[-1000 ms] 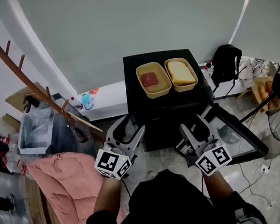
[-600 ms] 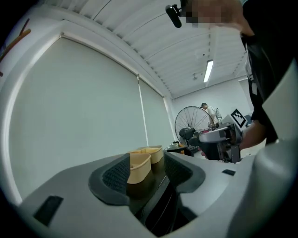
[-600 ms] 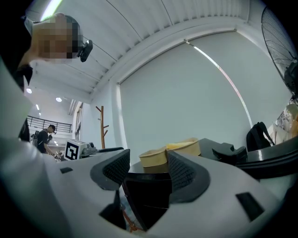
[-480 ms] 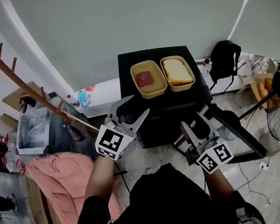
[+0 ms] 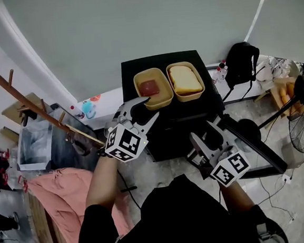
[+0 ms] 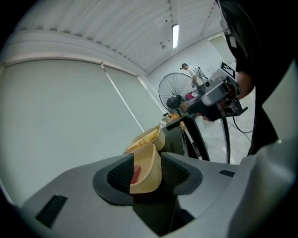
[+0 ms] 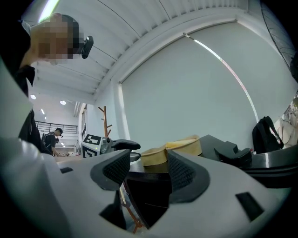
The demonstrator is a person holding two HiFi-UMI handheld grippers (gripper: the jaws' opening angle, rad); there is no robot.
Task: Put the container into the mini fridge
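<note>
On black fridge (image 5: 128, 71), container (image 5: 153, 88) lies lengthwise away; left tool (image 5: 143, 109) just closing round it, right tool (image 5: 204, 134) wide.

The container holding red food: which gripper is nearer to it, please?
Left. The left gripper has its jaws, just closing, astride the near wall of the container; the right gripper hangs well short.

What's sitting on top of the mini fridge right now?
Two tan containers side by side: the left container holds something red, the right container a pale yellow slab. The slab covers its container's floor, so anything beneath is hidden.
</note>
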